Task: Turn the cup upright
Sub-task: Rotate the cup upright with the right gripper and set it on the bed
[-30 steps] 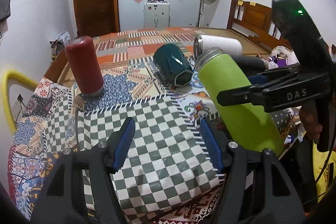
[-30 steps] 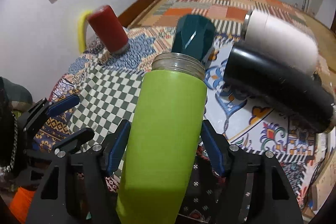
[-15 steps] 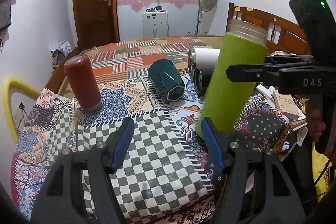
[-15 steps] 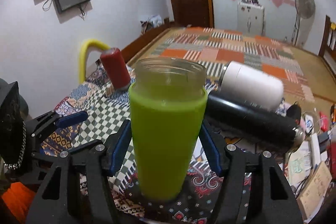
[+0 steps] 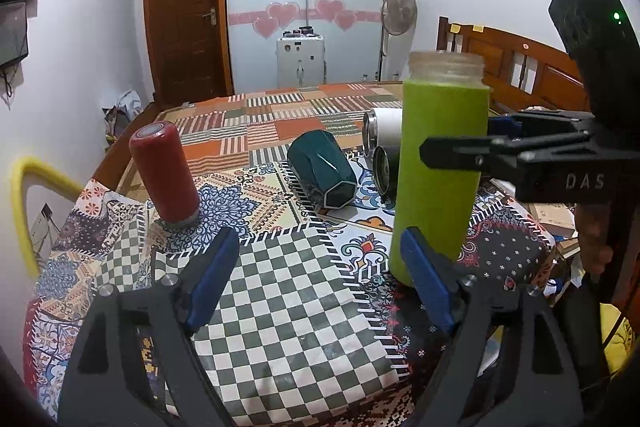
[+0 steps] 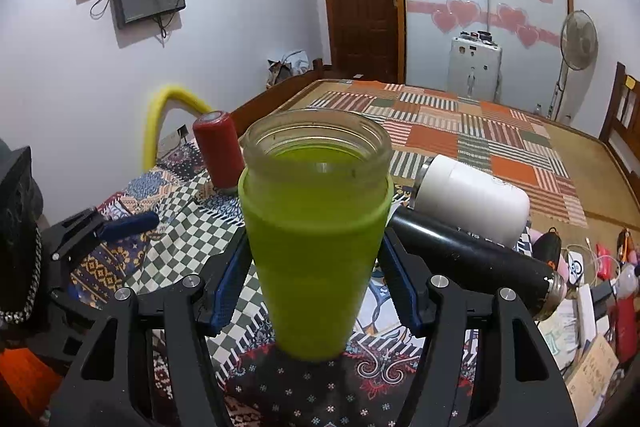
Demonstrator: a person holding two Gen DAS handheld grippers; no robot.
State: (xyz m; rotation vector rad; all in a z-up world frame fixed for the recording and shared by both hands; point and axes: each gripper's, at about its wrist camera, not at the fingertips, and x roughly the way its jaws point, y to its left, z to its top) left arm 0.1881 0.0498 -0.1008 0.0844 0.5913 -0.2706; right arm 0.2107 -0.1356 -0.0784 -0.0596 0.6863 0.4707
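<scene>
The right tool pinches the green cup, its long axis vertical, mouth up, base meeting the surface; the left tool is spread, empty.

One readable mark here: "DAS" in pale letters on the right gripper body's black side, behind its jaws.

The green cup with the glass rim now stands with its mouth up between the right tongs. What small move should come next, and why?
Probably open the right tongs and draw them back. The green cup with the clear glass rim looks upright, mouth up, with its base apparently on the patterned tablecloth, so the flip seems done. The left tongs are open and hold nothing.
</scene>
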